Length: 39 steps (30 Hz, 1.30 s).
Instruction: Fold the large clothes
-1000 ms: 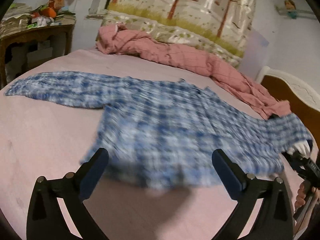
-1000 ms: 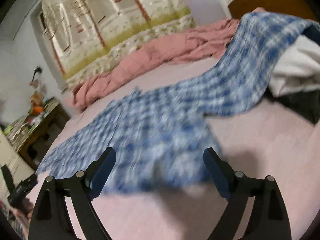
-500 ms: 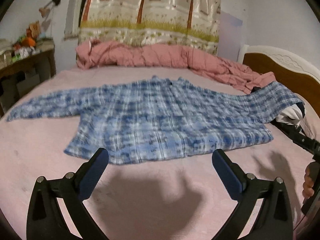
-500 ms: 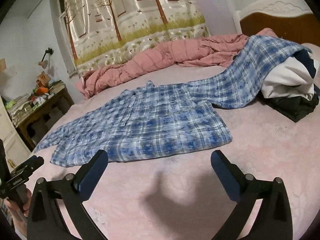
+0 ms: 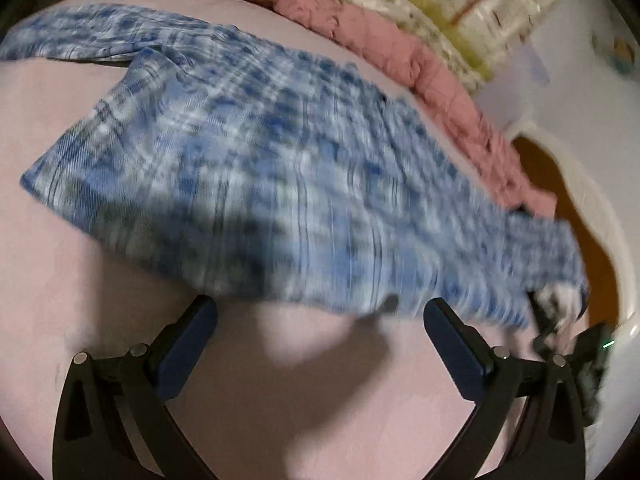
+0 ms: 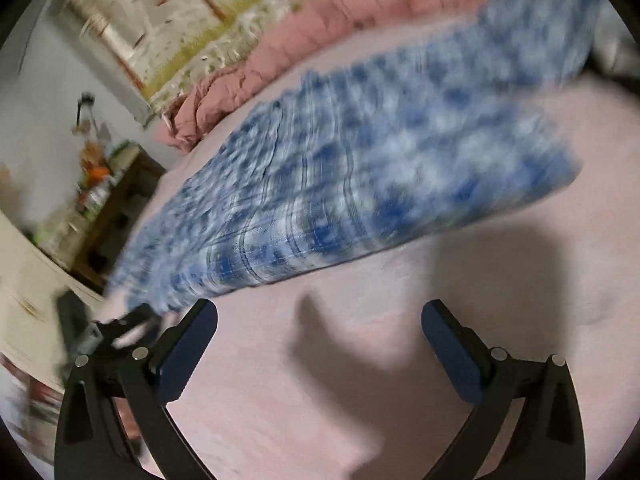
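The plaid shirt (image 5: 280,168) is spread out flat on the pink bed (image 5: 60,300), blue and white checks, taking up most of the middle of the mattress. One sleeve runs out toward the bed's far left edge, the other stretches off toward the headboard (image 5: 576,216) side, where it climbs over a heap of something white and dark that's too blurry to make out. The bottom hem is the side closest to the person, lying a little way in from the near edge of the bed.

Both frames are pretty smeared, so details on the fabric are mushy.

The left gripper (image 5: 320,336) hangs over the bare pink sheet just short of the hem, fingers spread wide apart, nothing between them. Its shadow falls on the sheet and the hem right in front of it. The right gripper (image 6: 320,336) is the same deal, fingers all the way apart over bare sheet near the hem's other end, holding nothing.

A rumpled pink blanket (image 5: 400,48) is bunched along the far edge of the bed, under a curtain (image 6: 180,20) with a tree print. A cluttered wooden side table (image 6: 116,208) stands off the bed's left side.
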Available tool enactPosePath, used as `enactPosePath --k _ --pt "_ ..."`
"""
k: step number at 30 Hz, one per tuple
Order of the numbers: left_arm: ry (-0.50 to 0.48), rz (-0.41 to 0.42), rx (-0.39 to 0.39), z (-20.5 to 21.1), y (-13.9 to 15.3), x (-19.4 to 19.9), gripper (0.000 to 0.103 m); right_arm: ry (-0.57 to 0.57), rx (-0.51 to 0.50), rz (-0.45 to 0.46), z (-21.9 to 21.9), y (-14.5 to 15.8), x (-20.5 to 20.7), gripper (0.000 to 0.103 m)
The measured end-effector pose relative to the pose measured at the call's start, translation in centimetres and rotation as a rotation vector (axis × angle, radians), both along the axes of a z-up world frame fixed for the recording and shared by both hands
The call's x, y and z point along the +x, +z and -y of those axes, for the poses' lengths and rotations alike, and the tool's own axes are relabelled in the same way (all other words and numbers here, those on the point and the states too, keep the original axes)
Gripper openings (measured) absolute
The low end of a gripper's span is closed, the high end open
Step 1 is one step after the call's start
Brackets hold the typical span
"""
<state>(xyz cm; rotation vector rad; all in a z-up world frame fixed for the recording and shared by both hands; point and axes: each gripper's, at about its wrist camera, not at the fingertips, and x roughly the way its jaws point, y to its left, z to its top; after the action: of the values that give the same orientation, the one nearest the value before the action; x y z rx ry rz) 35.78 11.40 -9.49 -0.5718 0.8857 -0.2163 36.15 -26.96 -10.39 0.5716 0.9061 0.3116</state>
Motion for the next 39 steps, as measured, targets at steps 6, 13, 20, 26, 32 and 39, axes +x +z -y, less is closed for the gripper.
enactPosePath --k 6,13,20,26,32,39 --pt "0.037 -0.001 -0.026 -0.8 0.1 2.6 0.102 -0.073 -0.030 -0.006 -0.3 -0.7 4.5 0.100" --pt "0.158 0.032 0.036 -2.7 0.1 2.0 0.005 -0.248 -0.164 0.024 1.0 -0.9 5.3 0.008" --pt "0.138 0.187 0.328 0.8 4.6 -3.1 0.003 -0.236 -0.226 0.162 1.1 2.2 2.0 0.005" --pt "0.110 0.234 0.317 0.1 6.8 -9.5 0.003 -0.195 -0.403 0.261 -0.3 5.5 -4.9 0.005" --pt "0.086 0.211 0.354 0.8 5.6 -14.4 0.003 -0.156 -0.393 0.223 0.3 5.2 -11.7 0.005" --pt "0.072 0.180 0.405 0.9 3.8 -16.0 0.012 -0.131 -0.477 0.219 -0.8 3.9 -14.2 0.005"
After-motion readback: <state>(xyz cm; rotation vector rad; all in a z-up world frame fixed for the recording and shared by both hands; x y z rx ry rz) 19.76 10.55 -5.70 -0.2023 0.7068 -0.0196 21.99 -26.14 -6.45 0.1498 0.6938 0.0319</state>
